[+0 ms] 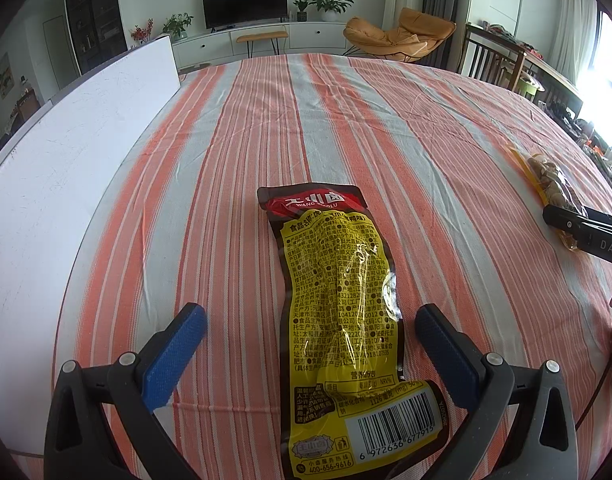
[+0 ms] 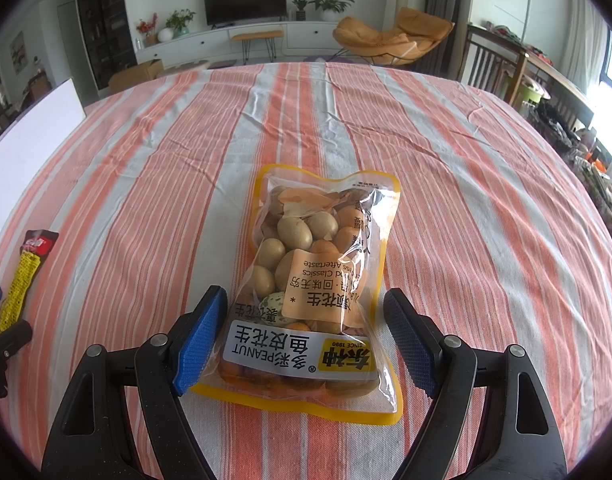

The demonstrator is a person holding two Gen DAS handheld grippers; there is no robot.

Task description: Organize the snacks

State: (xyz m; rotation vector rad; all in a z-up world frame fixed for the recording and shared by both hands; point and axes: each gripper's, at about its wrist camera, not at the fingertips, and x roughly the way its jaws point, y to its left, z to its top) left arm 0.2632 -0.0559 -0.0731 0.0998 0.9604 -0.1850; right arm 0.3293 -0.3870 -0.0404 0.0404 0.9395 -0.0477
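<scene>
A long yellow and dark brown snack packet lies flat on the striped cloth, running between the fingers of my left gripper, which stands open with its blue pads clear of the packet on both sides. A clear, yellow-edged peanut bag lies between the fingers of my right gripper; that gripper is open, its pads close beside the bag without squeezing it. The peanut bag also shows at the right of the left wrist view, and the yellow packet at the left edge of the right wrist view.
An orange, white and grey striped tablecloth covers the table. A white board lies along the table's left side. Beyond the far edge are a TV cabinet, an orange lounge chair and wooden dining chairs.
</scene>
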